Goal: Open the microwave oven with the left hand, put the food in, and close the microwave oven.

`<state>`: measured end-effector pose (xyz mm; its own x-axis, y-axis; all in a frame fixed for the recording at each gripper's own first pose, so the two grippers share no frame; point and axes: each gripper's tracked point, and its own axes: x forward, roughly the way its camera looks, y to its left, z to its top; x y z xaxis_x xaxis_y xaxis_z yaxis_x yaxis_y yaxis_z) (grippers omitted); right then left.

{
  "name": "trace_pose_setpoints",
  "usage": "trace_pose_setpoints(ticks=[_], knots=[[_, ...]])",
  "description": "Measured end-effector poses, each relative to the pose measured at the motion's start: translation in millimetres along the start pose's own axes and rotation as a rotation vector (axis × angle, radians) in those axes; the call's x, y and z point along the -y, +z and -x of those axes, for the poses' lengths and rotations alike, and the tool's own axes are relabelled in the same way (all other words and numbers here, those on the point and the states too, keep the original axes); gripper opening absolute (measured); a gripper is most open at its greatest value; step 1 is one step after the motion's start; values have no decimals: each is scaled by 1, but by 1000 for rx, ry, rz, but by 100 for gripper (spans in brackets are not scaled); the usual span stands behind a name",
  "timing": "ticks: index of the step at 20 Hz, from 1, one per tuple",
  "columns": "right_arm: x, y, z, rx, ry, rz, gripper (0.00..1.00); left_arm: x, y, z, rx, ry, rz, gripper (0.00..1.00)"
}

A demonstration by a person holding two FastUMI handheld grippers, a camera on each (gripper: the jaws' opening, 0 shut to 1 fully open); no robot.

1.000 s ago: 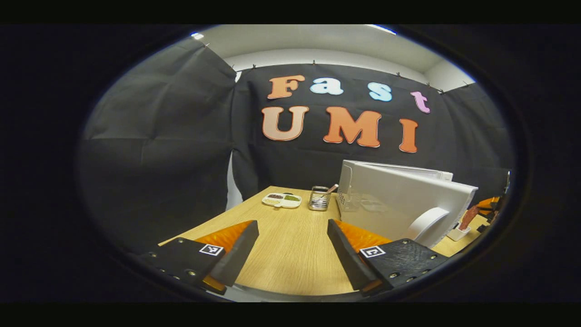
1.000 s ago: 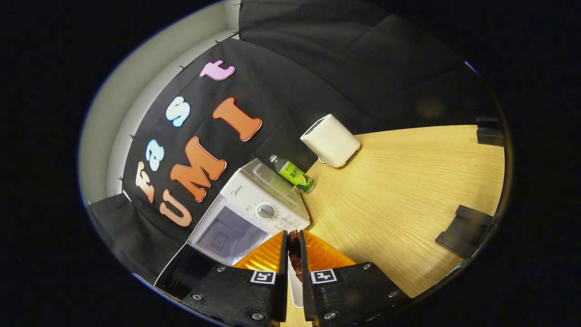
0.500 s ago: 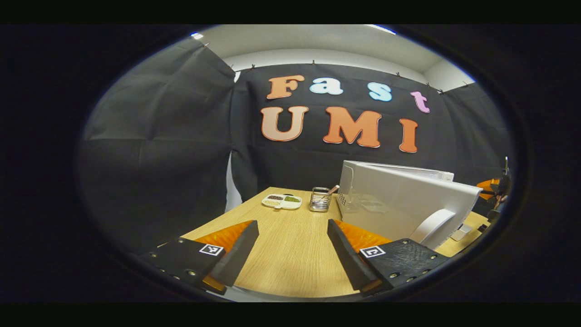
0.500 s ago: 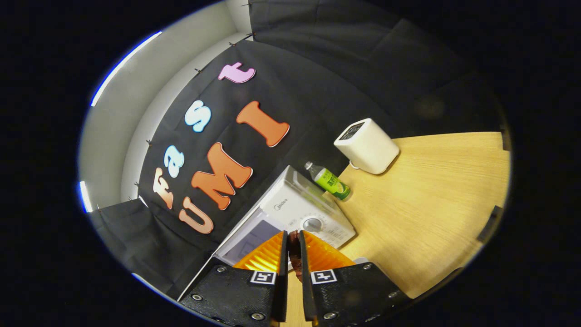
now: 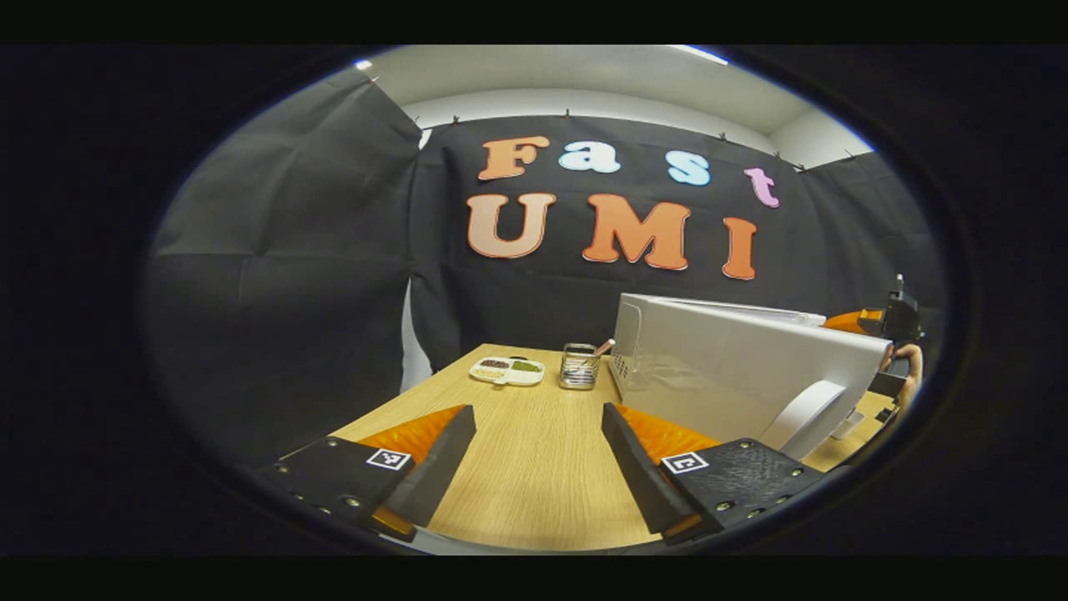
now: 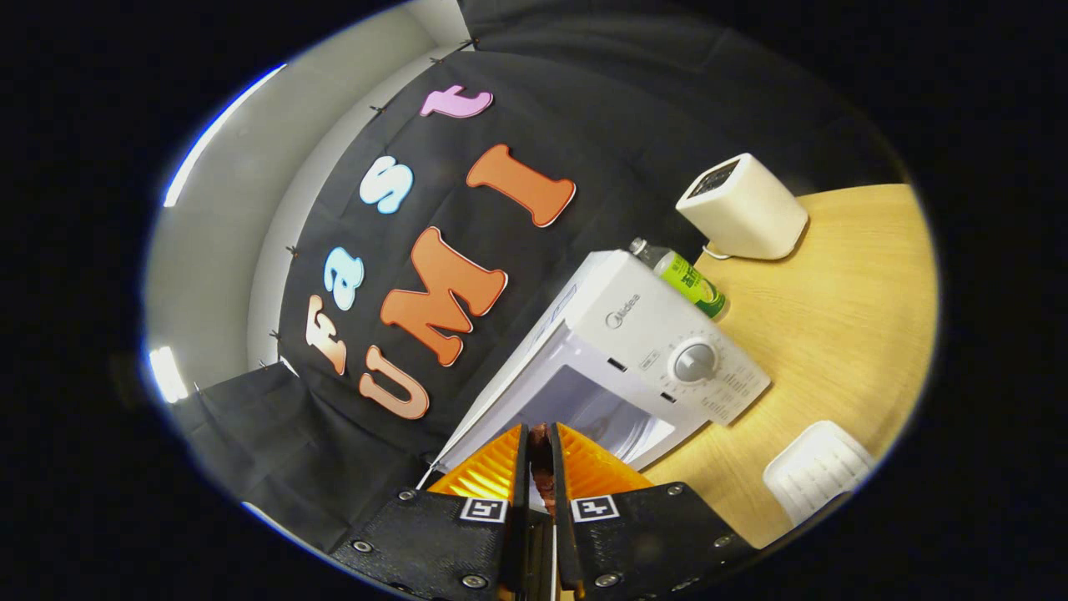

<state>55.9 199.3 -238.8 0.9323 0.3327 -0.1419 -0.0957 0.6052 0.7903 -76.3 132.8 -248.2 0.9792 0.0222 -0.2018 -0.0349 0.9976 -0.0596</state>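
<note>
So the left gripper (image 5: 538, 455) sat wide apart over the table (image 5: 534, 484) beside the open microwave door (image 5: 751, 371), while the right gripper (image 6: 538, 467) was clamped on the food (image 6: 541, 463) right at the microwave (image 6: 634, 359) opening.

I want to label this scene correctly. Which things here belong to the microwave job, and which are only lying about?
Job:
microwave
its open door
food in right gripper
left gripper

Lying about:
green bottle
white box
snack dish
wire cup
white tray
</note>
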Motion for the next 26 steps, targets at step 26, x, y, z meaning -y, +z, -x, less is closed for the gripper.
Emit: trace_pose_setpoints(ticks=[26], knots=[[32, -84, -167, 126, -250, -38, 14, -49, 2, -19, 34, 44, -1, 92]])
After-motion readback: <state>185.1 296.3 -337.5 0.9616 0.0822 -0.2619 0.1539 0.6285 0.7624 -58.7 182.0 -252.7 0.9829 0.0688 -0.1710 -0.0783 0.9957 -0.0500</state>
